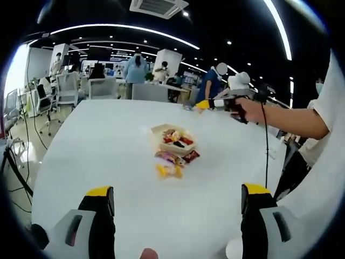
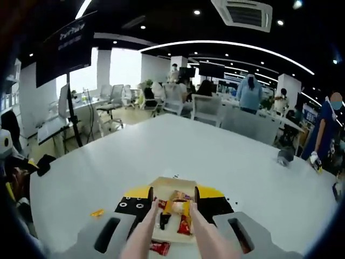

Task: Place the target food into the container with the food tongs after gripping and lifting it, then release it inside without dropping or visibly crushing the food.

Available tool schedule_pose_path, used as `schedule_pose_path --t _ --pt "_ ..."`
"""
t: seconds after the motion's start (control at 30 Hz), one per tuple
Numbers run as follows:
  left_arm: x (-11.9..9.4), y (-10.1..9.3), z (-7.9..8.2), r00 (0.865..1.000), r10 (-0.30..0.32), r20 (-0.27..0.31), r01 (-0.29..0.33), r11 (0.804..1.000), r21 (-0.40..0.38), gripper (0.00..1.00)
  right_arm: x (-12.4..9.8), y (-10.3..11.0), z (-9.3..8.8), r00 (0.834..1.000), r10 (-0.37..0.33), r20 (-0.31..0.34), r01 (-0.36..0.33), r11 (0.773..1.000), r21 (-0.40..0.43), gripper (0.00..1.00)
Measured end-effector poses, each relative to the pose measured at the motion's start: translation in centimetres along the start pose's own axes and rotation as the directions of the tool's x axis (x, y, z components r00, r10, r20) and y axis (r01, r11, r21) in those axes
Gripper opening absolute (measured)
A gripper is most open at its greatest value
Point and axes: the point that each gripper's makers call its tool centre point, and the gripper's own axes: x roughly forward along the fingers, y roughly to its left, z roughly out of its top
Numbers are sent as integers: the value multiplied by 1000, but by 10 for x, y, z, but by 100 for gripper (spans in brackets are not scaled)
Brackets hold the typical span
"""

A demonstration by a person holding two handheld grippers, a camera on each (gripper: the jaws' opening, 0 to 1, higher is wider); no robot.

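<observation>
**Tongs over the tray**

Left gripper view: left gripper (image 1: pixel 177 208), jaws wide apart, faces a shallow beige tray (image 1: pixel 173 138) with wrapped snacks (image 1: pixel 170 163) beside it on the white table (image 1: pixel 97 156).

Right gripper view: right gripper (image 2: pixel 173 206) clamps pale tongs (image 2: pixel 171 226), tips pointing away over the tray (image 2: pixel 171 186)

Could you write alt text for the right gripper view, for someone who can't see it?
Pale food tongs, held in the right hand-held gripper, reach over a shallow tan container of wrapped snacks on a big white table. Behind lies an open office with chairs and people.
</observation>
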Motion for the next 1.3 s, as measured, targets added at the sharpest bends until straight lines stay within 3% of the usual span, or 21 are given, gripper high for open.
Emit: schedule_pose_path --t 0.47,0.6,0.67,0.8,0.93,1.0,1.1,1.3 --pt "9 -28 10 997 -79 4 79 995 60 98 -75 6 -20 999 -36 41 33 998 60 30" --pt "12 -33 13 995 -103 1 103 992 78 98 -92 16 -28 999 -25 33 23 998 60 30" --pt "14 -35 14 994 -112 -2 112 990 84 98 -101 24 -35 1000 6 22 -8 995 103 30" --pt "19 -41 15 989 -146 -14 147 984 106 98 -118 36 -45 1000 -7 22 5 993 119 30" --pt "26 -45 16 984 -178 -19 179 977 116 98 -128 45 -60 1000 -12 7 11 990 137 30" --pt "30 -49 15 980 -198 -23 200 973 113 98 -133 51 -69 1000 -20 18 16 980 199 30" --pt "34 -53 13 974 -226 -31 228 967 112 99 -139 60 -81 999 -43 19 38 973 228 30" --pt "42 -55 9 965 -257 -57 262 957 121 99 -152 75 -93 998 -55 36 44 965 259 29"
